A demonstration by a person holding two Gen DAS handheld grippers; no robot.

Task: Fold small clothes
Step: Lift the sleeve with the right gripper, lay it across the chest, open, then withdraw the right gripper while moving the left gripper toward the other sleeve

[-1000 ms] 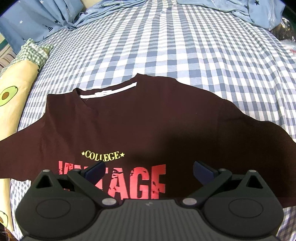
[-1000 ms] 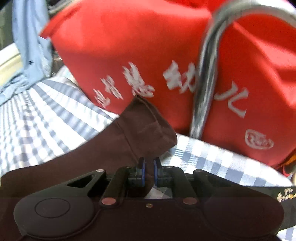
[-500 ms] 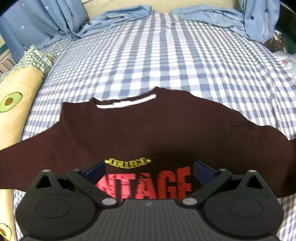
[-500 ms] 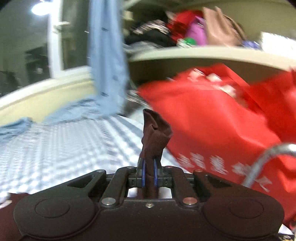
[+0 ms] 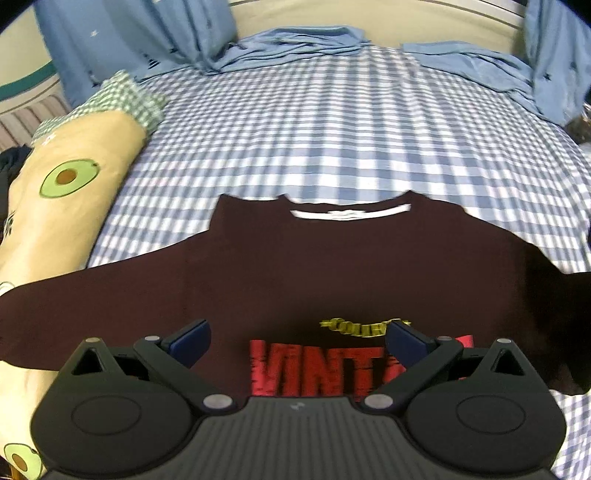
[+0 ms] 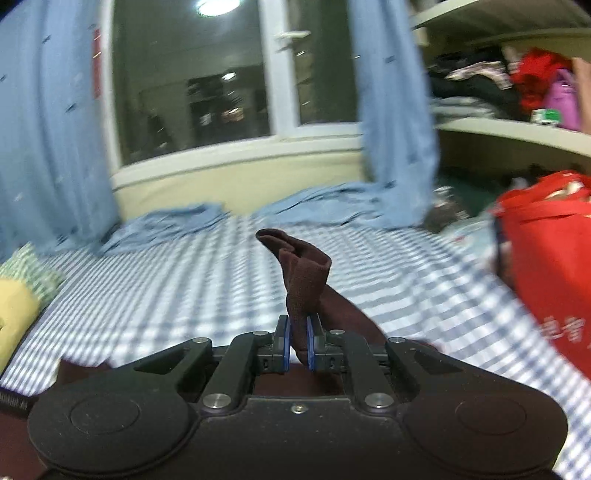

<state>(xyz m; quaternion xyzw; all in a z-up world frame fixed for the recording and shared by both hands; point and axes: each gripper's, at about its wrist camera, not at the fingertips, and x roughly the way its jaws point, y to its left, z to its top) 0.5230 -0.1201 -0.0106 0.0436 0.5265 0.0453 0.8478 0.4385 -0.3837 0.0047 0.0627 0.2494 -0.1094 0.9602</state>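
A dark maroon T-shirt with a red and yellow print lies face up on the blue checked bed sheet, collar away from me. My left gripper is open and empty, hovering above the shirt's chest print. My right gripper is shut on the shirt's sleeve, whose end sticks up past the fingertips, lifted above the bed.
A yellow avocado-print pillow lies along the left side of the bed. Blue curtains hang at the far end below a window. A red bag stands at the right, and shelves with clothes behind it.
My right gripper has swung left with the sleeve, away from the red bag and toward the bed's middle. My left gripper has shifted left and back over the shirt.
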